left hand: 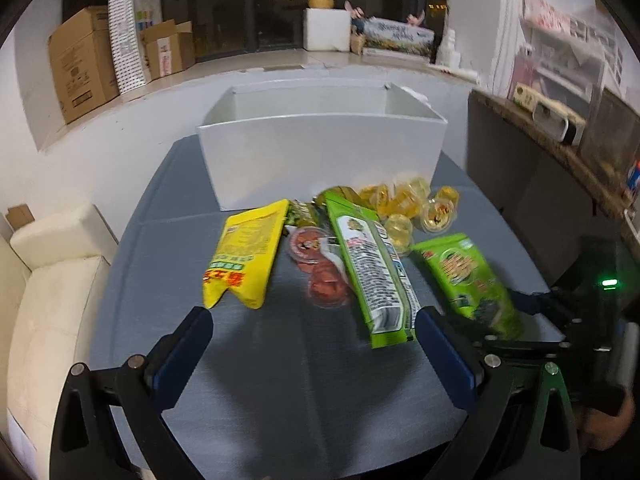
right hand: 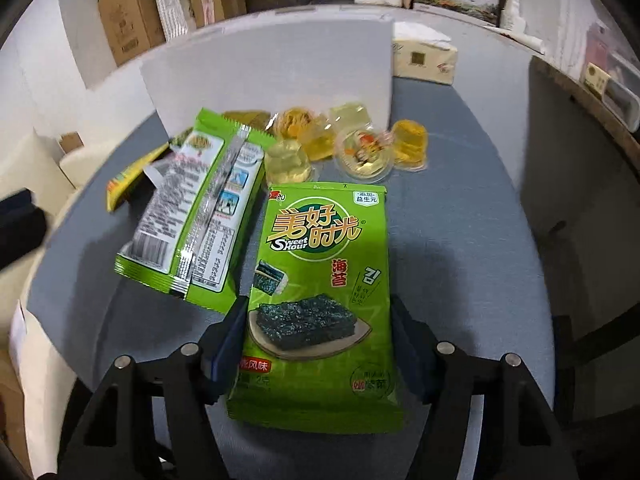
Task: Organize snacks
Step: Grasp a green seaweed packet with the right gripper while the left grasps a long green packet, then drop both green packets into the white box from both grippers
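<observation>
A white bin stands at the back of the grey table. In front of it lie a yellow snack bag, a face-down green bag, red jelly cups and yellow jelly cups. My left gripper is open and empty above the near table. My right gripper straddles a green seaweed bag, fingers on both sides; the bag also shows in the left wrist view. I cannot tell whether the pads press it.
A tissue pack lies right of the bin. A cream sofa is left of the table. A dark counter with clutter runs along the right. Cardboard boxes sit on the back ledge.
</observation>
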Demonstrator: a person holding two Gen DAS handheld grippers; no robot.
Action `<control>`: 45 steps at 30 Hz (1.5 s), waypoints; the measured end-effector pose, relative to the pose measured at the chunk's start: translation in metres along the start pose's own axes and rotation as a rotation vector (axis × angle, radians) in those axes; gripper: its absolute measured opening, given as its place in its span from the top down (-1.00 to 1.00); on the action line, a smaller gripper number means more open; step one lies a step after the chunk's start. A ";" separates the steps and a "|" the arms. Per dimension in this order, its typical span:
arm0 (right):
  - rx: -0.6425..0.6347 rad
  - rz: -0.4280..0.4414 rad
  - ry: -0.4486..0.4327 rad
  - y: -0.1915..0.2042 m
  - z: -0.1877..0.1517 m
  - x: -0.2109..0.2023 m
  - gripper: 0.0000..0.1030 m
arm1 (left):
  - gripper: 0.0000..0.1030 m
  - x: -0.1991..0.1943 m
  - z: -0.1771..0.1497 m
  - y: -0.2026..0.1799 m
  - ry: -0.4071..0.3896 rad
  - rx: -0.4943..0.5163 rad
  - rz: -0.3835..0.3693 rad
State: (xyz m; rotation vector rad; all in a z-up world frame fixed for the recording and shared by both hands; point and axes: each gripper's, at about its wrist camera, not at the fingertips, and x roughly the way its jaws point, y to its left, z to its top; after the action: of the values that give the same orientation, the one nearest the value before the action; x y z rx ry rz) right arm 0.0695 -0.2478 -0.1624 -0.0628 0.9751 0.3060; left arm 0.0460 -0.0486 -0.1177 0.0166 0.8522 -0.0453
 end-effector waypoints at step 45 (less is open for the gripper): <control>0.093 0.105 -0.183 0.014 0.050 -0.038 -0.38 | -0.31 0.000 0.083 0.011 -0.091 -0.003 -0.032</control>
State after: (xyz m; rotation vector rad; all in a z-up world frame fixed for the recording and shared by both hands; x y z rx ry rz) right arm 0.0861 -0.2337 -0.1015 0.0998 0.8112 0.3558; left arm 0.1094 -0.0403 -0.0631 -0.0017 0.7615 -0.0748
